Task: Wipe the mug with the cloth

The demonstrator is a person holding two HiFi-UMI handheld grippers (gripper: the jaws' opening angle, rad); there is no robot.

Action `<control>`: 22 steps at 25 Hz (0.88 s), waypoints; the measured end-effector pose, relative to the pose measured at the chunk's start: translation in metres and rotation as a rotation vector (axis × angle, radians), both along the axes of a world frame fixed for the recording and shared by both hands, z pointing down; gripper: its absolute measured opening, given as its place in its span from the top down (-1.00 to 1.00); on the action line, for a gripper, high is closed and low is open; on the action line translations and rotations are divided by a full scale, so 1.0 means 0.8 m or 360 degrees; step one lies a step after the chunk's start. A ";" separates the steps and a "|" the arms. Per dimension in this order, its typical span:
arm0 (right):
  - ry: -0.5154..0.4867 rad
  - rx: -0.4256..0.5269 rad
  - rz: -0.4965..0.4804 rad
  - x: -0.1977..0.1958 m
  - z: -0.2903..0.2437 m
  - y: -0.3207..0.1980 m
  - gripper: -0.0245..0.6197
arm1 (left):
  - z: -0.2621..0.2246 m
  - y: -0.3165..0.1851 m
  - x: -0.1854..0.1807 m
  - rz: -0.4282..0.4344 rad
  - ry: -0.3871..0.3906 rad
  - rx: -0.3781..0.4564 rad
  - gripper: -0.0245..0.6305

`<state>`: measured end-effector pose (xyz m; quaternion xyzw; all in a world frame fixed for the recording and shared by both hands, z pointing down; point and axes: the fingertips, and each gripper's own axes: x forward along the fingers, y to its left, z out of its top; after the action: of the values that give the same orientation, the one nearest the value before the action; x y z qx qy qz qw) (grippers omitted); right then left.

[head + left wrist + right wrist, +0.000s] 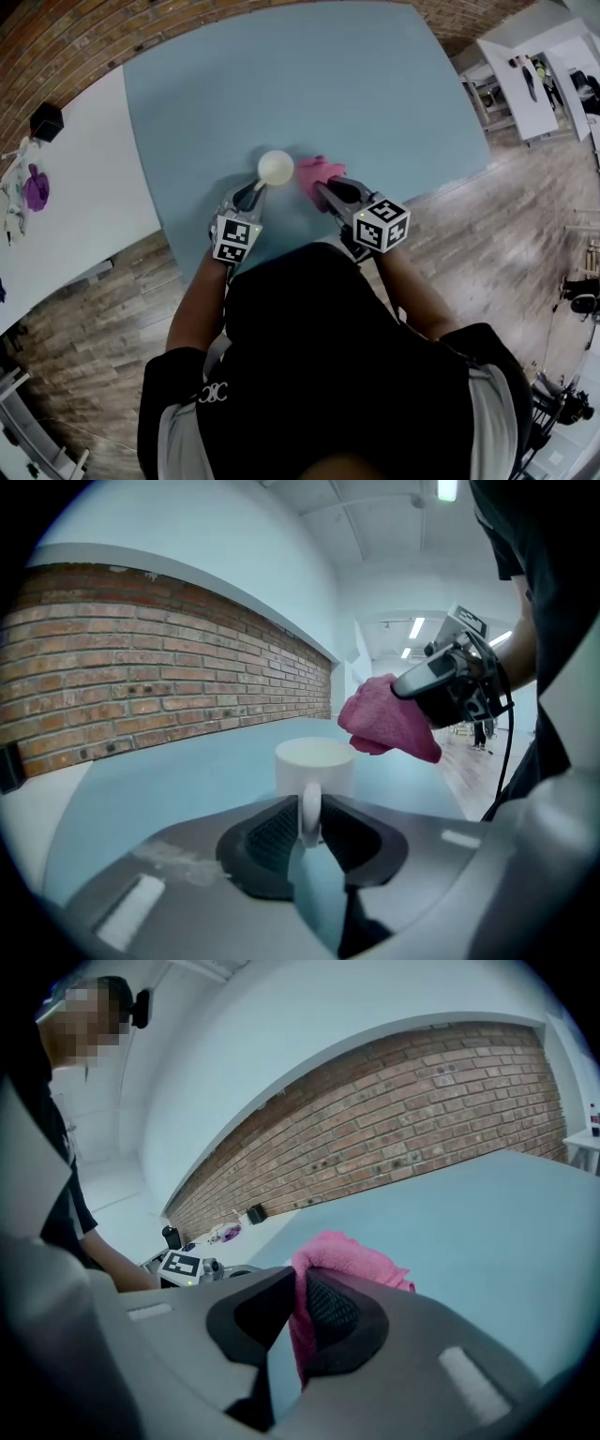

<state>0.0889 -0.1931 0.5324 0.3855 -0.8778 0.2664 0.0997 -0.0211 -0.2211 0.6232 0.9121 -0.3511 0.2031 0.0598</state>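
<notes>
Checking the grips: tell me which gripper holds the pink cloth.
The right gripper: the pink cloth is pinched between its jaws. The left gripper has the white mug's handle instead.

Blue table [375,94]: a white mug [276,167] stood upright on it, near the front edge. A white table [84,197] adjoined at the left and carried a black box [46,121] and a purple item [36,187].

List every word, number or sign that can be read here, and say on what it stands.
No words or numbers can be read.
On the cubes: square black-and-white markers, no letters.
On the shirt: small white emblem, too blurred to read.
The mug and cloth are plain.
</notes>
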 end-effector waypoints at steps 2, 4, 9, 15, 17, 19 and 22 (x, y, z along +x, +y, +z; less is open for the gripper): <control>-0.0001 -0.0008 0.0016 0.003 0.003 0.000 0.79 | -0.003 0.002 -0.006 -0.0022 0.0063 -0.0036 0.53; -0.0003 -0.0017 0.0031 0.008 0.007 0.001 0.79 | -0.007 0.005 -0.011 -0.0038 0.0102 -0.0051 0.44; -0.0017 -0.0018 0.0071 0.019 0.013 0.000 0.79 | -0.024 0.016 -0.029 -0.0113 0.0113 -0.0020 0.44; 0.0012 0.0048 0.0143 0.038 0.015 -0.012 0.79 | -0.050 0.025 -0.055 -0.0304 0.0174 -0.0057 0.90; 0.0048 0.0082 0.0146 0.044 0.015 -0.017 0.79 | -0.057 0.024 -0.061 -0.0362 0.0184 -0.0041 0.90; 0.0070 0.0115 0.0133 0.047 0.015 -0.023 0.79 | -0.063 0.025 -0.069 -0.0422 0.0187 -0.0041 0.90; 0.0073 0.0149 0.0106 0.050 0.017 -0.031 0.79 | -0.070 0.033 -0.079 -0.0511 0.0187 -0.0046 0.90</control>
<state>0.1289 -0.2182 0.5457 0.4245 -0.8735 0.2194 0.0927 -0.0840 -0.1951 0.5675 0.8537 -0.4851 0.1424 0.1251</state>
